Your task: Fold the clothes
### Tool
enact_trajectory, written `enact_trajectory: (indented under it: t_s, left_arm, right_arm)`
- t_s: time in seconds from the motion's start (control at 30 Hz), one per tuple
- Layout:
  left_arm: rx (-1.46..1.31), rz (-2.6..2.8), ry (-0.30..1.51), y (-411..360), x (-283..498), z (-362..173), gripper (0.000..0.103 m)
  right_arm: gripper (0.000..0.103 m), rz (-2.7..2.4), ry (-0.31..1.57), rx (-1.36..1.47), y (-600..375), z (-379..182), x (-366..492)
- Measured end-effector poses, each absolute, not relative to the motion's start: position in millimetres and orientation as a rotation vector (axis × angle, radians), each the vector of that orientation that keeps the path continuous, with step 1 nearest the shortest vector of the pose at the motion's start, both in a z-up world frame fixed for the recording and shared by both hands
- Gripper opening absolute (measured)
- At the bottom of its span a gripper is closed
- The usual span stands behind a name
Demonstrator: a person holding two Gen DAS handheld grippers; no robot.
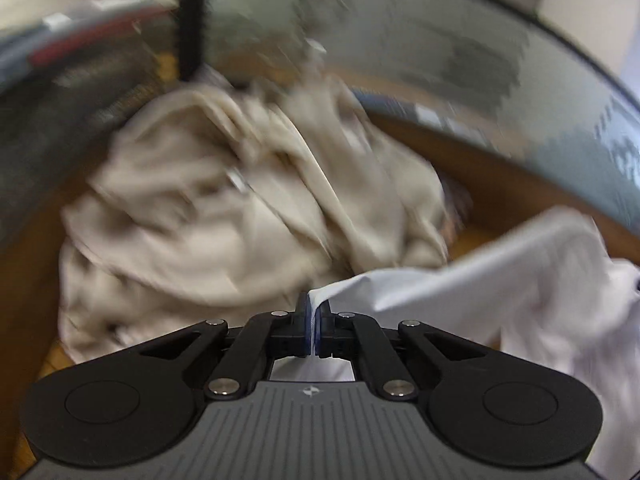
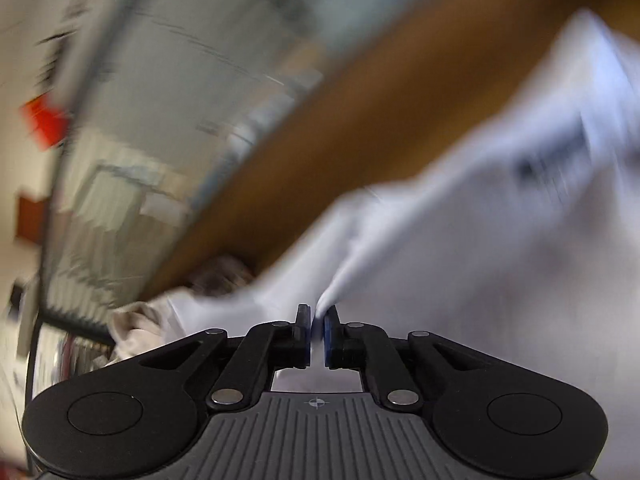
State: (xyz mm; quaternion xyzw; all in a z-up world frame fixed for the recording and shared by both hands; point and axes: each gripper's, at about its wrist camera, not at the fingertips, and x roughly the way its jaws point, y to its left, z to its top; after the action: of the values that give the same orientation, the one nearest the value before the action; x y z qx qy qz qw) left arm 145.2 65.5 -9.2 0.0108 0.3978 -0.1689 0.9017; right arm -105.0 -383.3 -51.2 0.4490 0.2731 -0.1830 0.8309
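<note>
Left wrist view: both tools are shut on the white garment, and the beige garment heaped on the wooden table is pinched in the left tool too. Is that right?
Not quite. In the left wrist view the left tool pinches only the white garment; the beige garment lies loose on the wooden table, beyond the fingertips. The right tool is shut on the white garment, as the right wrist view shows.
</note>
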Motion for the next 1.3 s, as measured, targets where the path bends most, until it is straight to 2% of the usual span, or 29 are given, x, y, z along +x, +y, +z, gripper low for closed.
enact_trajectory:
  t_s: [0.1, 0.2, 0.43, 0.53, 0.57, 0.63, 0.7, 0.73, 0.77, 0.8, 0.87, 1.07, 1.3]
  left_arm:
    - [0.008, -0.318, 0.76, 72.0, 167.0, 14.6, 0.002]
    - [0.064, -0.296, 0.73, 62.7, 183.8, 16.4, 0.002]
    - [0.154, -0.287, 0.742, 38.3, 209.5, -23.1, 0.008]
    - [0.139, -0.304, 0.75, 35.3, 212.7, -31.4, 0.034]
    - [0.128, -0.307, 0.752, 35.8, 213.8, -31.9, 0.045]
    - [0.107, -0.316, 0.745, 38.2, 211.4, -29.3, 0.053]
    - [0.088, -0.328, 0.729, 42.5, 203.8, -22.3, 0.069]
    - [0.074, -0.338, 0.717, 45.4, 197.7, -17.8, 0.072]
    - [0.061, -0.351, 0.708, 48.4, 191.1, -13.4, 0.077]
    - [0.05, -0.366, 0.701, 51.6, 184.0, -9.2, 0.078]
    - [0.037, -0.398, 0.692, 58.7, 168.6, -1.6, 0.08]
    - [0.066, -0.475, 0.72, 72.5, 115.2, -2.6, 0.081]
    - [0.089, -0.55, 0.824, 83.4, 59.7, -43.9, 0.081]
  right_arm:
    - [0.007, -0.353, 0.527, 0.793, -393.8, -19.0, -82.3]
    - [0.007, -0.325, 0.517, 0.739, -409.6, -11.1, -51.2]
    - [0.009, -0.328, 0.666, 0.716, -440.2, -53.6, 15.6]
    - [0.011, -0.318, 0.733, 0.699, -442.8, -76.2, 31.5]
    - [0.015, -0.315, 0.751, 0.685, -442.9, -81.4, 35.8]
    - [0.017, -0.31, 0.783, 0.644, -441.8, -87.0, 41.6]
    - [0.021, -0.306, 0.802, 0.608, -440.0, -85.5, 41.6]
    - [0.023, -0.298, 0.8, 0.595, -439.0, -82.4, 39.1]
    - [0.031, -0.291, 0.796, 0.583, -437.0, -78.1, 36.3]
    - [0.041, -0.283, 0.791, 0.563, -435.5, -72.3, 31.9]
    - [0.045, -0.267, 0.771, 0.501, -428.3, -56.7, 19.9]
    - [0.051, -0.206, 0.752, 0.407, -399.2, -21.0, -34.3]
    - [0.052, -0.139, 0.785, 0.406, -363.8, -14.6, -93.1]
